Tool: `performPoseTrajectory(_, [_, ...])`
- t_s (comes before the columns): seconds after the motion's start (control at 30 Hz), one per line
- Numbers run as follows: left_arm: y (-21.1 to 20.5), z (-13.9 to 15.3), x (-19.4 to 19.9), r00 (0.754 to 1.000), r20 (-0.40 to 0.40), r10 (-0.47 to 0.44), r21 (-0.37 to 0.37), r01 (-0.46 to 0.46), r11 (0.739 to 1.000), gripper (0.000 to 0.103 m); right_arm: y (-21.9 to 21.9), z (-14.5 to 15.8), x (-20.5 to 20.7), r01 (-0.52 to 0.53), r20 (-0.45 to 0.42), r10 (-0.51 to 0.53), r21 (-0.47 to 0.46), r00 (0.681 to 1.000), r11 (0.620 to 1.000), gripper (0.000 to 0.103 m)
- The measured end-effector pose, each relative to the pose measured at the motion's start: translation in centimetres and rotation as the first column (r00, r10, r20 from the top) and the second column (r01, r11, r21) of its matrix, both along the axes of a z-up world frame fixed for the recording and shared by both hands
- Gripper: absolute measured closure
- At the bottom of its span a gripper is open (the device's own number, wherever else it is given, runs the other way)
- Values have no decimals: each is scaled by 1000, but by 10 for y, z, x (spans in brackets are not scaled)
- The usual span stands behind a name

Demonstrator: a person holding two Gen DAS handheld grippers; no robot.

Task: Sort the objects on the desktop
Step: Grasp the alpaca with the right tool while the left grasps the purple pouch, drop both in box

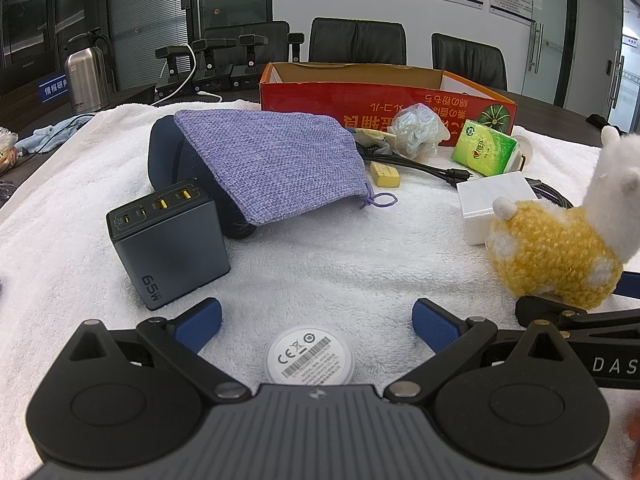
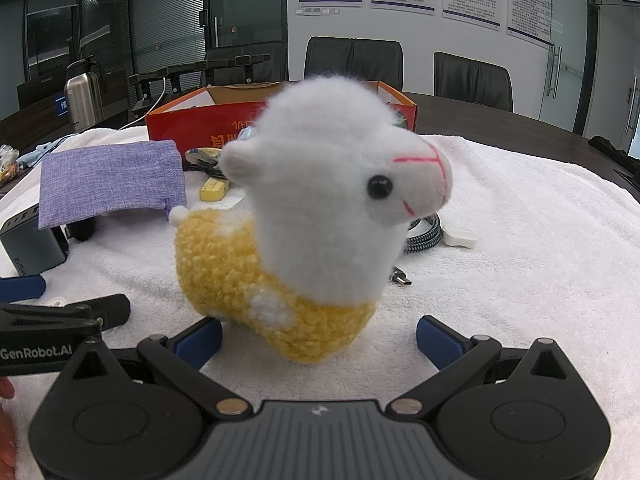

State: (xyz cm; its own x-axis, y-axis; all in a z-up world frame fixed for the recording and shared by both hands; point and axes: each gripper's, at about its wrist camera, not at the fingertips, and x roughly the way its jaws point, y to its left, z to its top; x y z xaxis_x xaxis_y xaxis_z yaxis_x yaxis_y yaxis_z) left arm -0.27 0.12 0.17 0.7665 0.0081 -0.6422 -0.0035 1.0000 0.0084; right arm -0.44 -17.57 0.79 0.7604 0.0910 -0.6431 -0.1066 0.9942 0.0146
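Observation:
A plush alpaca (image 2: 304,240) with a yellow body and white head stands on the white towel (image 2: 520,280), directly ahead of my right gripper (image 2: 318,338), whose open blue pads sit either side of its rear. In the left wrist view the alpaca (image 1: 560,256) is at the right. My left gripper (image 1: 316,326) is open over a white round disc (image 1: 309,356) with a barcode label. A grey 65W charger (image 1: 170,242), a purple fabric pouch (image 1: 272,160) on a dark blue case (image 1: 164,152), a white cube adapter (image 1: 492,204) and a green tissue pack (image 1: 484,146) lie around.
An open red cardboard box (image 1: 360,92) stands at the towel's far edge. A yellow eraser (image 1: 384,174), black cables (image 1: 424,166), a crumpled plastic wrapper (image 1: 418,128) and a braided cable (image 2: 424,232) lie nearby. A steel kettle (image 1: 86,76) and black chairs stand beyond.

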Motion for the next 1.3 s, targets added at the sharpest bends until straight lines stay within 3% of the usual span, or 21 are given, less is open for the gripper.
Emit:
performPoseTrajectory(0.17, [0,1,0,1000,13,-1,-6,1,1000,0,-1,0,-1,-4,0,4,-1,1000,1000,0])
performPoseTrajectory(0.23, [5,13,-15,995,100,-24,-14,25,1000,0,-3,3,-7,-8,4,8,12,1000,1000,1])
performPoseTrajectory(0.33, [22,40,-36,955,292,-53,27,47,999,0,-17,17,-33,-54,107,44,94,993,994,1])
performPoseTrajectory(0.4, [34,52,-20,956,292,-21,49,7,999,0,-24,24,-40,-61,155,41,123,987,991,3])
performPoseTrajectory(0.53, [56,60,32,979,202,31,-17,-28,999,4,-37,39,-30,-76,235,31,183,971,980,9])
performPoseTrajectory(0.57, [56,60,42,985,173,1,-24,3,1000,8,-37,41,-25,-84,226,42,182,973,980,14])
performPoseTrajectory(0.6, [56,59,50,989,145,-13,-33,18,999,22,-34,40,-17,-94,211,55,179,976,979,32])
performPoseTrajectory(0.63, [53,57,57,992,121,-16,-35,21,999,33,-34,39,-9,-103,191,68,181,979,978,56])
performPoseTrajectory(0.67, [53,54,62,994,107,-20,-32,24,999,38,-36,38,-4,-105,178,72,186,981,977,56])
performPoseTrajectory(0.73, [49,52,67,994,110,-2,-21,5,1000,61,-37,39,1,-110,180,74,200,981,974,57])
performPoseTrajectory(0.8, [53,53,63,990,135,-30,-48,37,998,95,-38,41,3,-120,189,80,214,979,969,58])
performPoseTrajectory(0.83, [54,57,63,989,143,-37,-74,48,996,99,-42,44,3,-122,197,76,229,977,966,58])
performPoseTrajectory(1.0, [52,84,49,966,250,-72,-100,100,990,99,-52,66,6,-139,262,67,268,963,953,59])
performPoseTrajectory(1.13, [51,119,44,927,352,-127,-139,186,973,99,-62,93,9,-161,327,66,273,943,948,59])
performPoseTrajectory(1.3, [50,159,84,909,379,-175,-220,272,937,100,-76,135,46,-171,386,79,211,919,962,59])
